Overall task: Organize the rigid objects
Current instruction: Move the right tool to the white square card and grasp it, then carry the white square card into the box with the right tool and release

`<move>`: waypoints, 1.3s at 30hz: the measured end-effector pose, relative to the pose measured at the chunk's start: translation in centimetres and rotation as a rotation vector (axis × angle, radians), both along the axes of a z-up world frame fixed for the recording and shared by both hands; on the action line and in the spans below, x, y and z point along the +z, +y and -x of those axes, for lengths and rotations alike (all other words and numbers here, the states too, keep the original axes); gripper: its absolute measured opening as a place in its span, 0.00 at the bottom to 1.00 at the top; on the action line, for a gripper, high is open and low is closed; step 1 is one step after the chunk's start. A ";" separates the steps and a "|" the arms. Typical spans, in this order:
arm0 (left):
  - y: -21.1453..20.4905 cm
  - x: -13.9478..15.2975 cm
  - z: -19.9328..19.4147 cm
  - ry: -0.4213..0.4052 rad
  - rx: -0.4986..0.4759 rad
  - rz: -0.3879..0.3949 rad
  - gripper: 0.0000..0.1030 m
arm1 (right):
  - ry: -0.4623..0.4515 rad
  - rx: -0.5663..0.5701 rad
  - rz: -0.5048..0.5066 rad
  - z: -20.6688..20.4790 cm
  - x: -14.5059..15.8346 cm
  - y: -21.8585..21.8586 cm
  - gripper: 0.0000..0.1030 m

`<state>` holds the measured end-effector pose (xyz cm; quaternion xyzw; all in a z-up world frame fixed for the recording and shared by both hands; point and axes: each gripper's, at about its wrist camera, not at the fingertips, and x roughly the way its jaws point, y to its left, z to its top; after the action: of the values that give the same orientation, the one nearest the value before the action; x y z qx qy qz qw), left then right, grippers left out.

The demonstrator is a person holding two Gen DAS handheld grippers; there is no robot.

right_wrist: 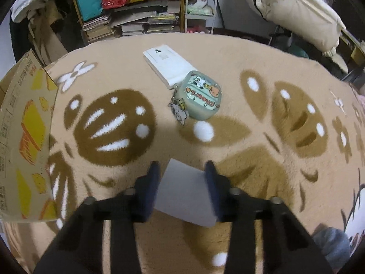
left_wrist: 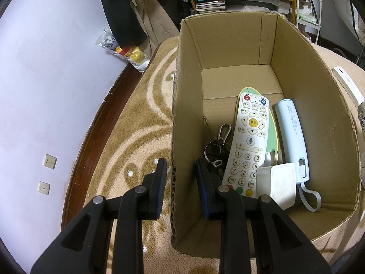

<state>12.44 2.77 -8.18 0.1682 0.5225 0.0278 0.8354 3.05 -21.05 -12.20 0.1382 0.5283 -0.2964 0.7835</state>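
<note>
Looking along my left gripper (left_wrist: 180, 171), I see a tan rug (left_wrist: 127, 137) with pale swirls running up to a white wall (left_wrist: 45, 80) and dark skirting, with shelves and hanging coats beyond. On the rug stands an open cardboard box (left_wrist: 308, 91). My left fingers stand apart on either side of the box's left wall, one outside, one inside; whether the pads touch the card I cannot tell. Inside lie a white remote (left_wrist: 247, 141), a pale blue power bank (left_wrist: 292, 137), a white charger plug (left_wrist: 277, 182) and a bunch of keys (left_wrist: 216, 148). Along my right gripper (right_wrist: 182, 178) the same rug (right_wrist: 251, 52) spreads out, shelves of books and a white rack behind it. My right fingers are moderately apart and closed on a white block (right_wrist: 182, 194), held above the rug. Further off lie a flat white device (right_wrist: 168, 66) and, touching it, a green cartoon case (right_wrist: 200, 98) with a charm; the box's printed side (right_wrist: 25, 137) shows at far left.
</note>
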 end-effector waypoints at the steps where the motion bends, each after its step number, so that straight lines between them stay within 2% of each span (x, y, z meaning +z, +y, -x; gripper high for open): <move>1: -0.1 0.0 0.0 0.000 0.001 0.001 0.25 | -0.005 -0.002 -0.003 0.0 0.0 0.0 0.37; 11: -0.1 0.0 0.0 0.000 0.000 0.000 0.25 | -0.007 -0.005 -0.003 0.0 0.1 -0.2 0.40; 13: -0.1 0.0 0.1 0.000 0.001 0.000 0.25 | 0.005 -0.010 -0.001 0.2 -0.1 -0.3 0.58; 15: -0.1 0.0 0.1 0.000 0.001 0.000 0.25 | 0.024 -0.025 -0.002 0.3 -0.5 -0.7 0.69; 18: -0.1 0.0 0.0 0.000 0.000 0.000 0.25 | 0.035 -0.051 -0.004 0.7 -0.7 -1.3 0.70; 21: -0.1 0.0 0.1 0.000 0.001 0.000 0.25 | 0.044 -0.079 -0.048 1.1 -1.2 -1.9 0.77; 23: -0.1 0.0 0.0 0.000 0.001 0.000 0.25 | 0.039 -0.107 -0.092 1.5 -1.7 -2.3 0.78; 31: -0.1 0.0 0.0 0.000 0.000 0.000 0.25 | 0.050 -0.125 -0.124 1.6 -2.4 -2.6 0.80; 39: -0.2 0.0 0.1 0.000 0.001 0.000 0.25 | 0.034 -0.112 -0.110 1.6 -2.3 -1.7 0.77</move>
<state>12.37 2.61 -8.18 0.1682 0.5224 0.0281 0.8355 1.43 -22.75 -14.54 0.2052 0.5486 -0.3127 0.7478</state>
